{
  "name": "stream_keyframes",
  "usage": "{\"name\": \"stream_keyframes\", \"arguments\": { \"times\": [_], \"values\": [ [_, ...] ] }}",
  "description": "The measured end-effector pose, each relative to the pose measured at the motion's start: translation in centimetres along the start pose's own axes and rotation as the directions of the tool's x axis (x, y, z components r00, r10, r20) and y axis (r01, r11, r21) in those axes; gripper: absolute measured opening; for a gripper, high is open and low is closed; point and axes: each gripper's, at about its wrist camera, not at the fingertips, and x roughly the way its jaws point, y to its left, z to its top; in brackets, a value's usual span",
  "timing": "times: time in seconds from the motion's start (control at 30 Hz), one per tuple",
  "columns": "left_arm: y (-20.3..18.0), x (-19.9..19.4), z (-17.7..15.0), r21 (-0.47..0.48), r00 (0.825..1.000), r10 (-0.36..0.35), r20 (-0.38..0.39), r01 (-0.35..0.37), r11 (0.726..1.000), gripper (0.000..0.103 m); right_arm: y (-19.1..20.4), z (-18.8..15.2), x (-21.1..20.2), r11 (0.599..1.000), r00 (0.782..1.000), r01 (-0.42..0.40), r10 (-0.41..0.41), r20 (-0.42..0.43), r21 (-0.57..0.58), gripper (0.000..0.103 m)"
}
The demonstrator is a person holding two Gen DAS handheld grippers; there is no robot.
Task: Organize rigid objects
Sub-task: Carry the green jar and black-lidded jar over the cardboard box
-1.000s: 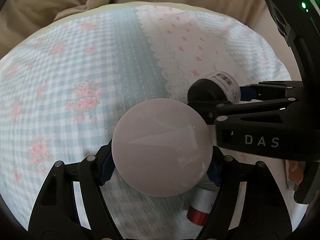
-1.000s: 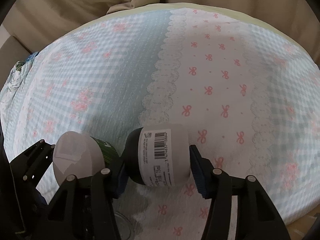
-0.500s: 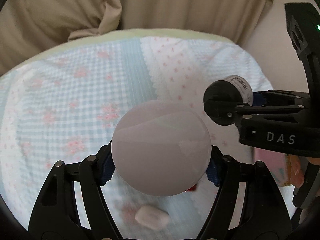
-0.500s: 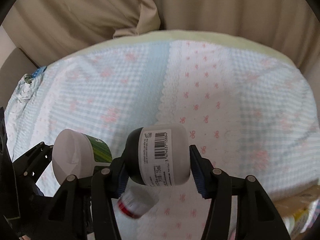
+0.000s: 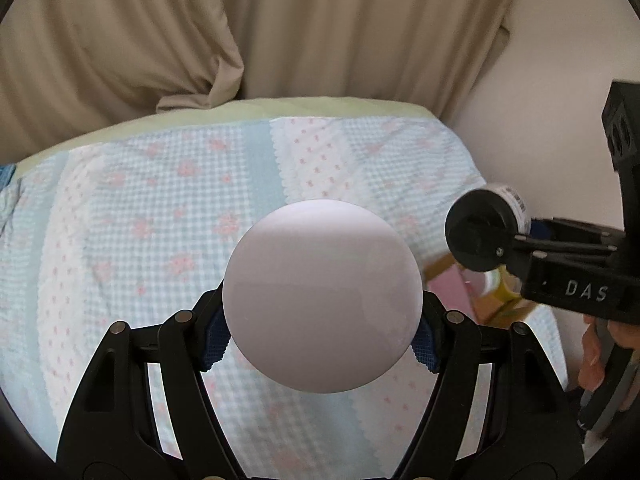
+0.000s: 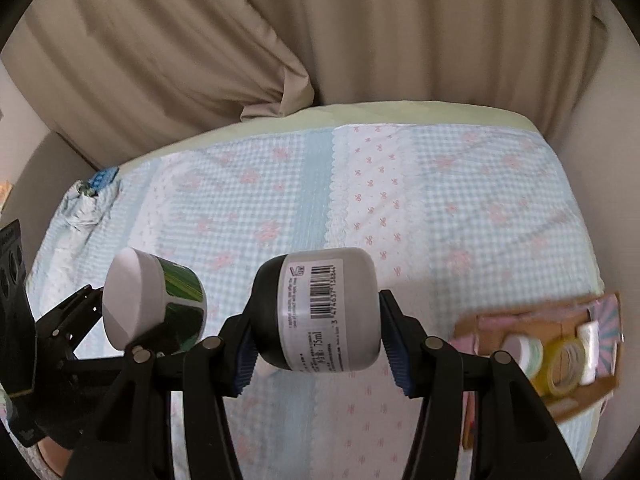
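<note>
Left gripper [image 5: 322, 332] is clamped on a green jar with a white lid [image 5: 322, 298]; the blue pads [image 5: 214, 338] press it from both sides. From the left wrist view only the round white lid faces the lens. The right wrist view shows the same jar [image 6: 154, 300] from the side: white lid, green-patterned body, held in the air above the bedspread [image 6: 280, 184].

Right gripper [image 6: 318, 344] is closed on a grey 75ml bottle with a black cap [image 6: 324, 308], lying sideways between the pads, barcode label up, cap to the left. In the left wrist view the bottle [image 5: 482, 236] shows cap-first, off to the right of the jar and apart from it.

Both items are lifted clear of the checked blue-and-pink bedspread [image 5: 160, 208], side by side.

A cardboard box [image 6: 540, 360] sits at the bed's right edge, right of the bottle. Inside it: a yellow tape roll [image 6: 566, 364], a pale green roll [image 6: 524, 350] and a white item [image 6: 588, 344], all blurred. Beige curtain [image 6: 320, 32] hangs behind the bed.
</note>
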Motion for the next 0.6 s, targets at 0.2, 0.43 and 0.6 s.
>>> {"name": "stream_keyframes", "arguments": {
  "times": [0.2,0.43,0.6],
  "values": [
    [-5.2,-3.6,-1.0,0.012,1.000,0.008,0.021,-0.009,1.000,0.069,-2.3,-2.2,-4.7,0.999,1.000,-0.018,0.017,0.026,0.035,0.046],
    [-12.9,-3.7,-3.3,-0.070,1.000,-0.002,0.001,0.002,0.998,0.069,-7.4,-4.8,-8.7,0.999,0.999,-0.034,0.033,0.012,0.019,0.046],
    [-18.0,-1.3,-4.5,-0.061,0.999,-0.020,-0.044,0.017,0.998,0.069,-13.5,-6.4,-11.2,1.000,1.000,0.009,-0.009,0.005,0.024,0.046]
  ]
}}
